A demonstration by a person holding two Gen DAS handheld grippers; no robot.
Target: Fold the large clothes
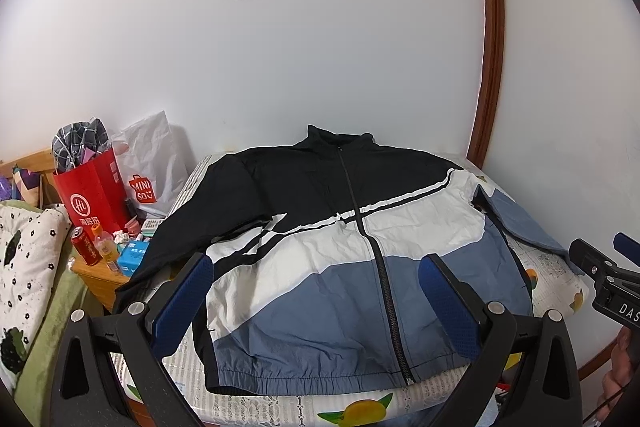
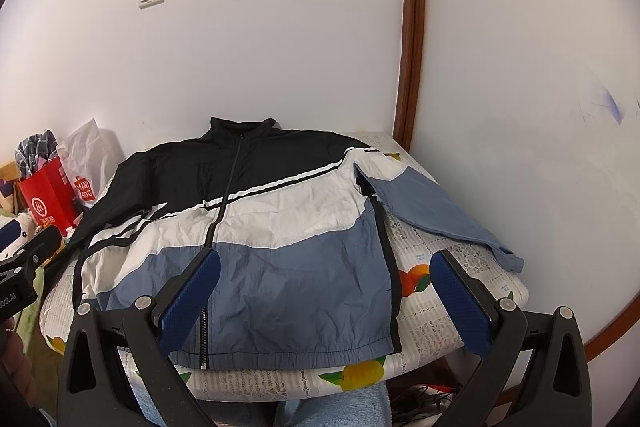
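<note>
The jacket (image 1: 340,251) is lying zipped and face up, covering most of the round table (image 1: 256,403), collar toward the far edge by the wall, hem at the near edge. It is looking light, thin and slippery, likely sliding when dragged; cuffs or shoulder seams are seeming the best holds. The left gripper (image 1: 316,287) and right gripper (image 2: 326,277) are hovering wide open, gripping nothing.

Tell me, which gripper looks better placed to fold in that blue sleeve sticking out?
Probably the right gripper: open, it hovers beside the blue sleeve. The left gripper faces the jacket front.
</note>
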